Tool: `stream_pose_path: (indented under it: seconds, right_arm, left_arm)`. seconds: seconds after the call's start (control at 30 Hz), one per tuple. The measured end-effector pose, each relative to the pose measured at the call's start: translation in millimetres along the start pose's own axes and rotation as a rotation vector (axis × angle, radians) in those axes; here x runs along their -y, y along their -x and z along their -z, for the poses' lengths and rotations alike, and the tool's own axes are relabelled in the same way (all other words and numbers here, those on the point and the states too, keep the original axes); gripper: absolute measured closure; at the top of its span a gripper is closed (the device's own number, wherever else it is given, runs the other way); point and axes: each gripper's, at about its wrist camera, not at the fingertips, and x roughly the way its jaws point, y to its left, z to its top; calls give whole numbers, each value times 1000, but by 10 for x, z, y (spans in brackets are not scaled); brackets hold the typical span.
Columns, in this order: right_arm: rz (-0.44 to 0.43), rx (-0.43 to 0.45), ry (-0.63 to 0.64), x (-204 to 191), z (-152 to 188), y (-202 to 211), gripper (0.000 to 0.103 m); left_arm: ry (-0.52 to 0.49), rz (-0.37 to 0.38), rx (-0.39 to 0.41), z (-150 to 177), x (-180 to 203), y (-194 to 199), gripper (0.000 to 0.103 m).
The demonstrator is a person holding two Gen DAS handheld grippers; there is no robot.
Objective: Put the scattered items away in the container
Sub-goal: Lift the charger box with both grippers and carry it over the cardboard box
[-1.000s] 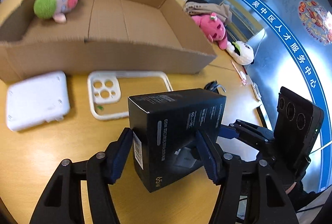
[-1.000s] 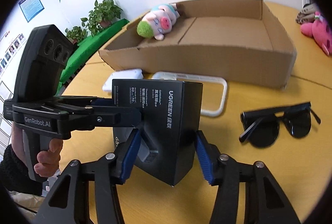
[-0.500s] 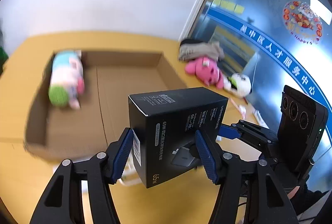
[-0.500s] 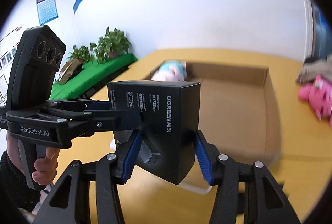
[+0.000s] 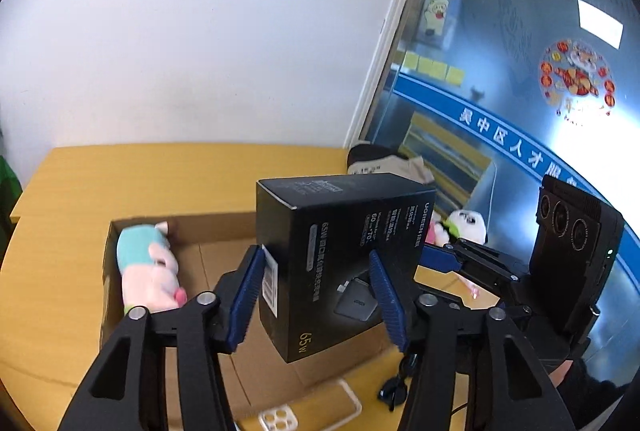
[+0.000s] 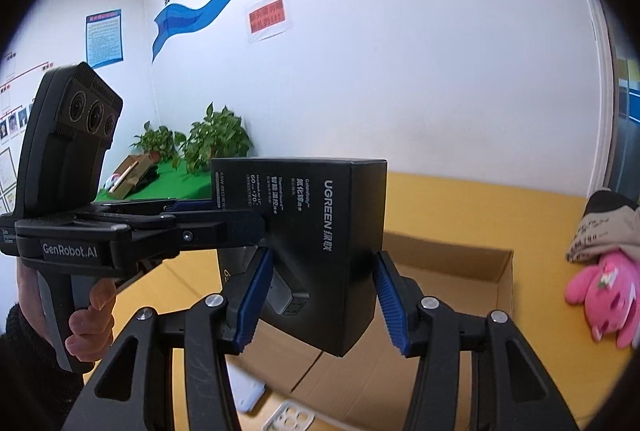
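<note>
Black charger box [image 5: 340,255] held above the cardboard container [image 5: 224,263].
It is clamped by both the left gripper [image 5: 316,295] and the right gripper [image 6: 320,299]; the left jaws have just been closing on it.

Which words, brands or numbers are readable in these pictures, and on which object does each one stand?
"UGREEN": side of the black box.
"65W": lower front of the black box, in the left wrist view.
"GenRobot.AI": body of the left gripper.
Small print on the box, the red wall notice and the blue poster: too small or blurred.
</note>
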Motion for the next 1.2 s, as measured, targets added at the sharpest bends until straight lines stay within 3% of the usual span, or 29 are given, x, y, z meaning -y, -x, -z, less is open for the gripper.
stream_pose_path:
  seconds: [0.23, 0.5, 1.2]
  right_arm:
    - [-4, -26, -39, 298, -294, -467, 53]
    - [-26, -102, -97, 665, -342, -1167, 53]
    - [-76, -445, -318, 1467, 402, -2750, 53]
  left_arm:
    - [-30, -47, -10, -384, -189, -412, 51]
    - [22, -67, -77, -540, -655, -1064, 51]
    - [230, -104, -374, 89, -1566, -2591, 51]
